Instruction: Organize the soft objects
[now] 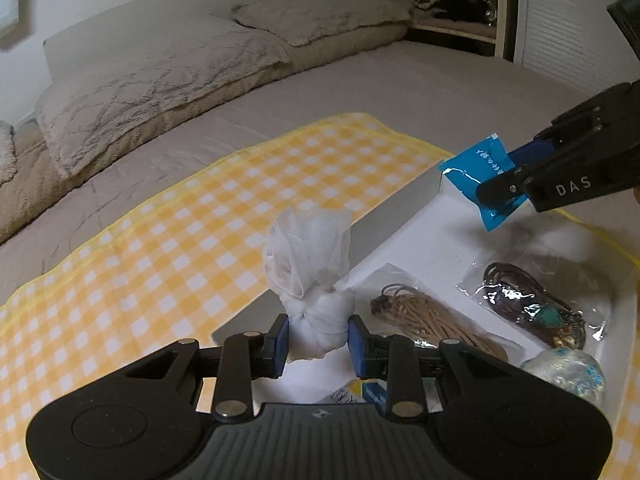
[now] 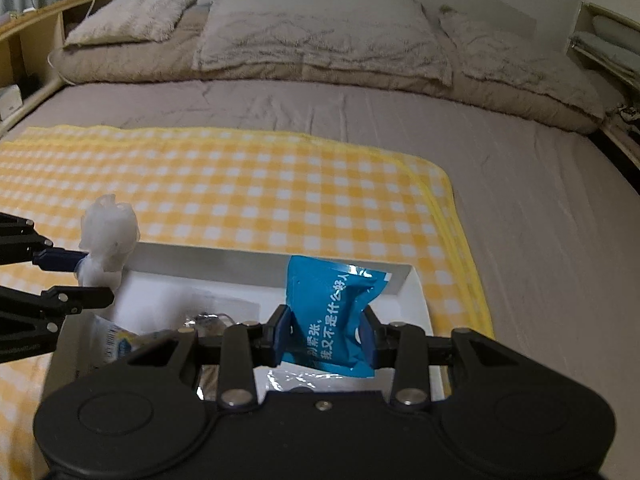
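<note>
Above the white box, the left gripper clamped a knotted white bundle; the right gripper pinched a blue packet.

- White box: near wall and most contents hidden behind the right gripper's body.
- Blue packet: lower edge masked by the fingers.
- Pale wrapped item: blurred, identity unclear.
- Shelf contents: too dark to identify.
</note>
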`<state>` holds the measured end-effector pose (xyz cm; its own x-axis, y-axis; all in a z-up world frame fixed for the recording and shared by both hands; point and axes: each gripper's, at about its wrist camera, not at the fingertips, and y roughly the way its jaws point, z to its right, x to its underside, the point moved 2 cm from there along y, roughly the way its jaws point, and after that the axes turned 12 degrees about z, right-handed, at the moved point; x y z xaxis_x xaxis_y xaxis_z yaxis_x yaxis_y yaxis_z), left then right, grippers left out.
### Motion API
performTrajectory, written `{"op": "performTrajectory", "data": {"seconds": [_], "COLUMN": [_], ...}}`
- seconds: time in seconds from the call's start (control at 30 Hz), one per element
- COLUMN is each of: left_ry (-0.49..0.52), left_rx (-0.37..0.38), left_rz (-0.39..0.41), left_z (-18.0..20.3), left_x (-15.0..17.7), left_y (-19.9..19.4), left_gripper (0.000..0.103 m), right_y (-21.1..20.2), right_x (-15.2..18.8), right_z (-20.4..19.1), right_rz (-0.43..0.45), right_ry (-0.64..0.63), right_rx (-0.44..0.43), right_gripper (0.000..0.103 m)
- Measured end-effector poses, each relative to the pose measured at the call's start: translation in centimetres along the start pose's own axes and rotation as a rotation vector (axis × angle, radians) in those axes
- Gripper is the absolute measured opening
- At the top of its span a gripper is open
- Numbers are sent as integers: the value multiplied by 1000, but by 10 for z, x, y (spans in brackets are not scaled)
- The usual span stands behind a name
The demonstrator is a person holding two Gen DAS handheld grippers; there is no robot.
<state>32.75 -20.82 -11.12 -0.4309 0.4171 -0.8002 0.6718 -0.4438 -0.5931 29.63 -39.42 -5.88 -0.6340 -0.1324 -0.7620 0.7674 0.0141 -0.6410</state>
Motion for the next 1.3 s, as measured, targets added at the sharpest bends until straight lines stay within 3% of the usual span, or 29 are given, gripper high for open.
{"op": "performTrajectory", "data": {"seconds": [0.3, 0.33, 0.4, 0.43, 0.5, 0.6, 0.67, 0.9, 1.3], "left_ry": [-5, -11, -28, -35, -54, -76, -79, -103, -176], "left_rx": [41, 40, 12, 3, 10, 12, 13, 20, -22], "left_rz": [-48, -52, -49, -39, -39, -45, -53, -61, -12], "left_z": [1, -1, -4, -5, -7, -8, -7, -2, -2], "left_x": [8, 9, 10, 11, 10, 11, 12, 10, -3], "left_y": [20, 21, 21, 20, 18, 16, 15, 5, -31], "left_gripper": [38, 43, 77, 79, 79, 82, 85, 95, 100], "right_y": [33, 35, 39, 41, 44, 46, 44, 34, -2], "right_x": [7, 8, 11, 12, 16, 18, 19, 22, 15], "right_z": [10, 11, 11, 12, 15, 21, 24, 29, 24], "right_rz": [-38, -41, -40, -41, -45, -55, -56, -71, -20], "right_ry": [-18, -28, -53, -60, -57, -45, -24, 12, 34], "right_rx": [-12, -17, -24, -22, -11, 12, 17, 4, -17], "right_gripper": [38, 38, 38, 38, 51, 53, 61, 69, 75]}}
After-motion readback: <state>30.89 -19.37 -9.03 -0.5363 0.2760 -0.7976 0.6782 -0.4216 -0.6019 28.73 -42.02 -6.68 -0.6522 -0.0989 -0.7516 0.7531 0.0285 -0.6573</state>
